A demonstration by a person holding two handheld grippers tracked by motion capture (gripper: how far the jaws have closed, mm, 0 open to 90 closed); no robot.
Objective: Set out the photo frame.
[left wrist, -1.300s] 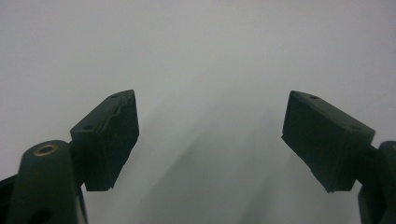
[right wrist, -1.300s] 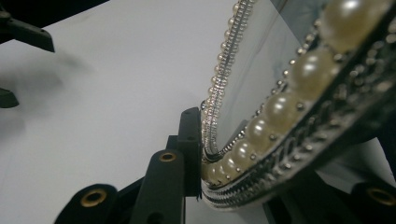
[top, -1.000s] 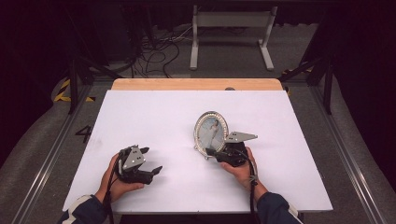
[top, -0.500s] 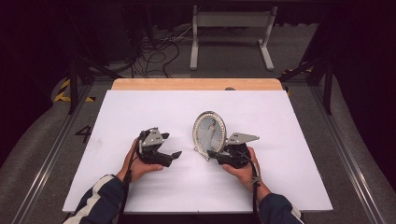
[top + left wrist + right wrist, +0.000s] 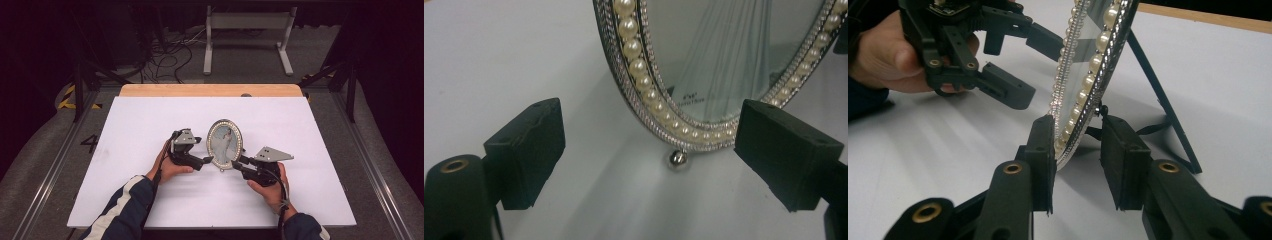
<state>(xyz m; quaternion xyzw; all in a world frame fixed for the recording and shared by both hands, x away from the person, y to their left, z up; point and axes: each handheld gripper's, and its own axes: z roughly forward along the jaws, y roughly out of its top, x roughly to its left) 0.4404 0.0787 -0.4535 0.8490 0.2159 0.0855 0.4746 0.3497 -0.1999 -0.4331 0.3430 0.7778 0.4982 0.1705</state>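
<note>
An oval picture frame [image 5: 225, 144] with a pearl rim stands upright near the middle of the white table [image 5: 150, 125]. My right gripper [image 5: 236, 162] is shut on the frame's lower right edge; in the right gripper view the rim [image 5: 1083, 95] runs up between my two jaws [image 5: 1078, 135]. The frame's black easel leg [image 5: 1158, 95] props it from behind. My left gripper [image 5: 206, 159] is open at the frame's lower left, its jaws [image 5: 654, 132] on either side of the rim [image 5: 644, 75] without touching it. A small silver ball foot [image 5: 677, 159] rests on the table. The left gripper [image 5: 1030, 65] faces the frame's front.
A wooden strip [image 5: 210, 90] runs along the table's far edge. Beyond it, cables [image 5: 170, 50] and a metal stand [image 5: 247, 30] lie on the dark floor. White tabletop stretches to both sides of the frame.
My left gripper has moved right and forward from the table's near left up to the frame. The right gripper and frame have stayed almost in place.
</note>
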